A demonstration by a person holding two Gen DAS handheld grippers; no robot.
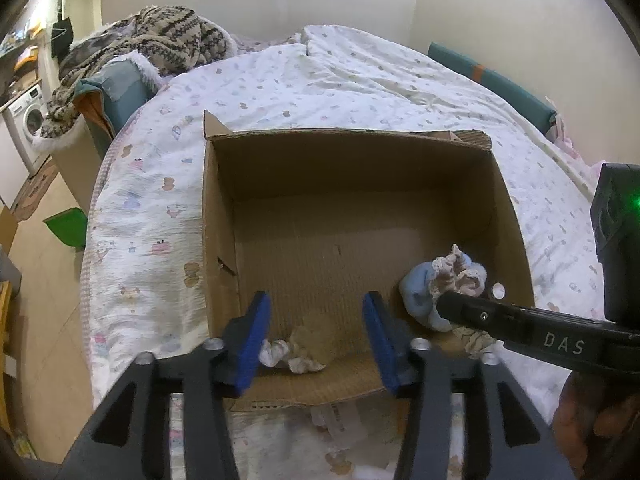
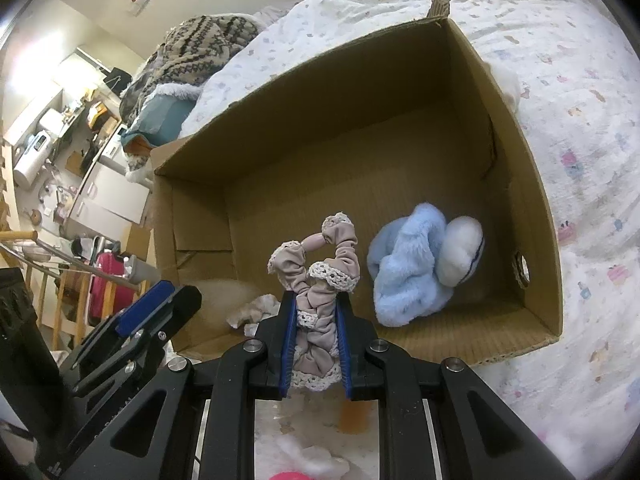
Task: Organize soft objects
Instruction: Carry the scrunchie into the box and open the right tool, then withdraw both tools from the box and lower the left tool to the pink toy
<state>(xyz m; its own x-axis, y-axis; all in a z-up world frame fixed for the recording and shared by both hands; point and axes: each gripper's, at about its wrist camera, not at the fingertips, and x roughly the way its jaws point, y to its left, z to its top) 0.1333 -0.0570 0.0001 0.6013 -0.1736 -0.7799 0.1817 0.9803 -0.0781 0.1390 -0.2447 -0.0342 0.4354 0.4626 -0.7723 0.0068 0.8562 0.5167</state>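
Note:
An open cardboard box (image 1: 508,200) (image 2: 460,52) sits on the bed. Inside it lie a light blue plush (image 2: 412,268) (image 1: 420,292) in the near right corner and a small white-beige crumpled cloth (image 1: 296,354) (image 2: 256,308) near the front wall. My right gripper (image 2: 316,300) is shut on a beige lace-trimmed scrunchie (image 2: 324,264) (image 1: 460,276), held over the box's near right part. My left gripper (image 1: 316,312) is open and empty over the box's front edge, above the crumpled cloth; it also shows in the right wrist view (image 2: 160,300).
The bed has a white printed quilt (image 1: 320,76) (image 2: 580,160). A patterned knit blanket (image 1: 168,36) lies at its far left. A washing machine (image 1: 28,120) and green dustpan (image 1: 68,226) are on the left floor. White fluff (image 2: 312,460) lies below my right gripper.

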